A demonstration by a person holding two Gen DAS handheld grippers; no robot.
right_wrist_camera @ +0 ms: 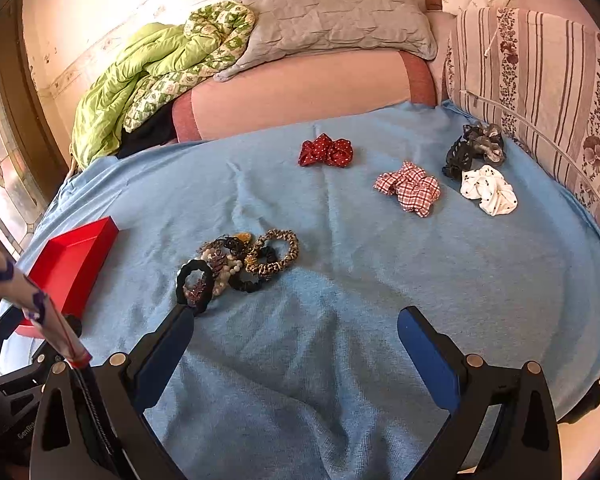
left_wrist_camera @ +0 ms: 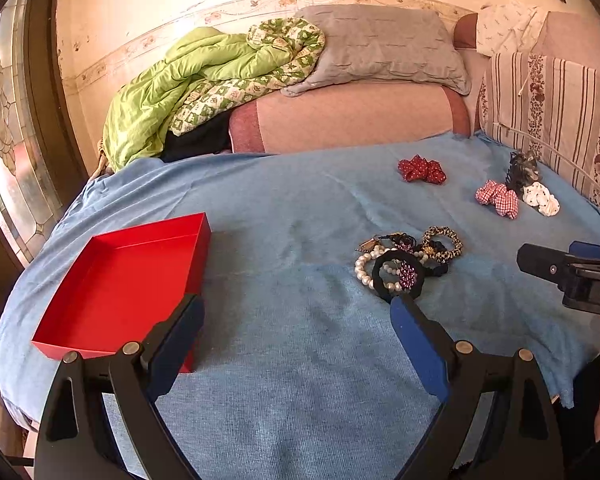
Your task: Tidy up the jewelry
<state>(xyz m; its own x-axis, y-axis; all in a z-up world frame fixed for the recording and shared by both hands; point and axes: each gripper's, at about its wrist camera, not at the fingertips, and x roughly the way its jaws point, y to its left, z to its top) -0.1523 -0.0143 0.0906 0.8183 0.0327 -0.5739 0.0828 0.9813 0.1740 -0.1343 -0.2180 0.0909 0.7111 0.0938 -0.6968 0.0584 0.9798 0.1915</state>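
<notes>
An empty red box point(left_wrist_camera: 128, 276) point(right_wrist_camera: 74, 260) lies on the blue sheet at the left. A heap of jewelry point(left_wrist_camera: 410, 260) point(right_wrist_camera: 236, 266) sits mid-sheet: a pearl bracelet point(left_wrist_camera: 360, 270), a black ring-shaped hair tie point(right_wrist_camera: 194, 280), a leopard-print scrunchie point(right_wrist_camera: 278, 256). My left gripper point(left_wrist_camera: 298, 312) hovers open between box and heap, its right fingertip close to the black tie. My right gripper point(right_wrist_camera: 296, 324) is open too, just right of the heap, nothing between its fingers. The right gripper's body point(left_wrist_camera: 572, 272) shows at the left wrist view's right edge.
Further back lie a red dotted scrunchie point(right_wrist_camera: 326, 151), a checked red one point(right_wrist_camera: 410, 188), a white dotted one point(right_wrist_camera: 490, 190) and a grey one with a black claw clip point(right_wrist_camera: 474, 150). A green quilt point(left_wrist_camera: 188, 88), grey pillow point(left_wrist_camera: 380, 48) and striped cushion point(right_wrist_camera: 540, 92) border the sheet.
</notes>
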